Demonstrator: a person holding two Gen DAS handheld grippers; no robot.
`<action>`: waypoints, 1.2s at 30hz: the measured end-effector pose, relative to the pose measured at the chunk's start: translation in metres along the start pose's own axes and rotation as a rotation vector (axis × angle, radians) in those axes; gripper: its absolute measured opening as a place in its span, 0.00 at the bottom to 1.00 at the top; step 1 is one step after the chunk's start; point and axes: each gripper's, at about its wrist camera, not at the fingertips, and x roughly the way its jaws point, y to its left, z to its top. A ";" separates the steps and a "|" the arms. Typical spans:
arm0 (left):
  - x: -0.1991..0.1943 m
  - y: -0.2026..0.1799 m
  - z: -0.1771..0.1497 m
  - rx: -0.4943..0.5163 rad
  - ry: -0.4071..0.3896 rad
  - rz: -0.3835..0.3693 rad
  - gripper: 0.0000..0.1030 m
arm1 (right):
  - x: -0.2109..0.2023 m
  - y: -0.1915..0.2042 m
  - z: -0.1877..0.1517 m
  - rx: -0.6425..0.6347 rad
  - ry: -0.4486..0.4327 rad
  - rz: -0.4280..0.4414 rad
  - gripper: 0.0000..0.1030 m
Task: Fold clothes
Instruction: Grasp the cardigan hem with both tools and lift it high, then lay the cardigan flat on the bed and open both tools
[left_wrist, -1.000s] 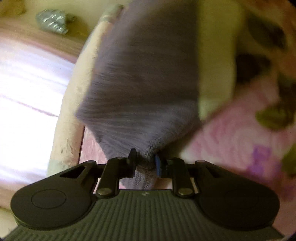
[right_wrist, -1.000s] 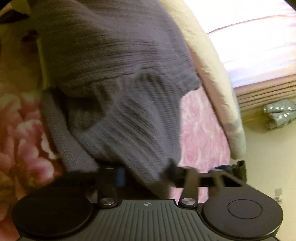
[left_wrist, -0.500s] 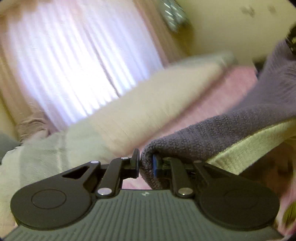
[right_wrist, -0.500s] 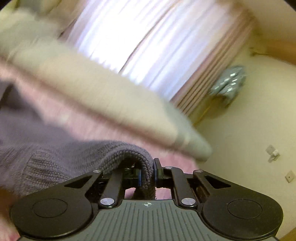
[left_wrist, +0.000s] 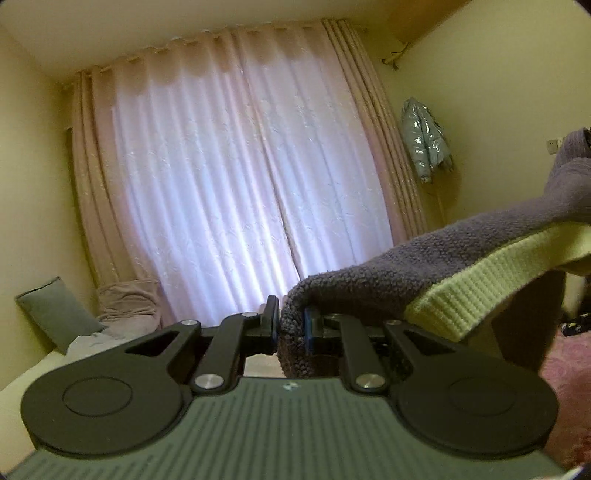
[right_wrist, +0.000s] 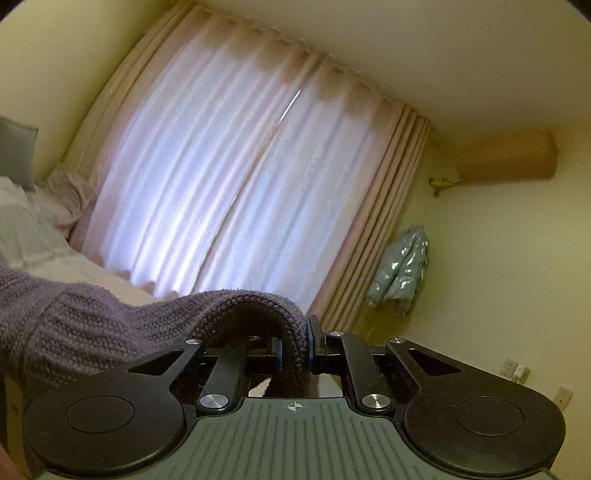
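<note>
Up in front of the curtain, a purple sweater is held aloft, left tongs & right tongs each clamped on an edge; grips should be kept level, fabric taut.

a purple-grey knitted sweater with a pale yellow-green ribbed band is held up in the air, stretched out sideways in front of the curtains. in the left wrist view a folded edge of it is pinched at the bottom centre, and the cloth runs up and off to the right. in the right wrist view its thick ribbed edge is arched over and pinched, the rest trailing off to the left.
</note>
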 end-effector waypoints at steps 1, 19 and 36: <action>-0.012 0.000 0.006 -0.004 0.009 0.003 0.12 | -0.009 -0.005 0.004 0.007 -0.002 0.013 0.10; 0.079 0.069 0.067 -0.313 0.279 -0.055 0.17 | 0.040 -0.059 0.032 0.068 0.225 0.313 0.13; 0.166 0.013 -0.147 -0.595 1.020 0.027 0.30 | 0.137 0.043 -0.168 0.209 1.071 0.493 0.73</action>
